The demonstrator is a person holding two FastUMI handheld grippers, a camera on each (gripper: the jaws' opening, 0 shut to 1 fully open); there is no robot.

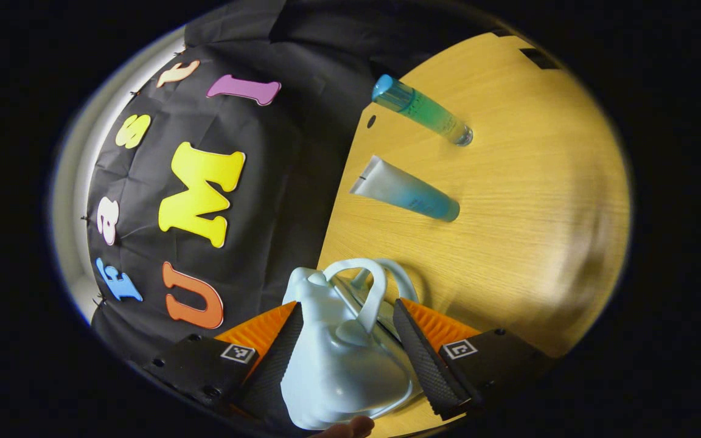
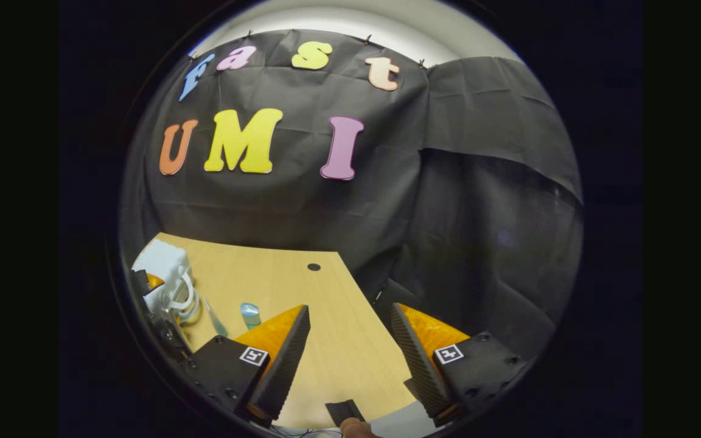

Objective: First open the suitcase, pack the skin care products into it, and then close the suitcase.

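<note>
Left gripper (image 1: 350,340) clamps the pale blue suitcase (image 1: 338,353) at the table (image 1: 533,201) edge; two tubes (image 1: 408,194) lie beyond. Right gripper (image 2: 350,350) is open, holding nothing.

Recording booth: black cloth wall (image 2: 478,201) draped behind bare wooden table (image 2: 289,286), pale wall above

Wooden table (image 2: 338,340), black cloth wall (image 2: 478,201)

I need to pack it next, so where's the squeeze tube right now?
In the left gripper view the squeeze tube lies on the wooden table, between the green bottle and the pale blue suitcase.
</note>
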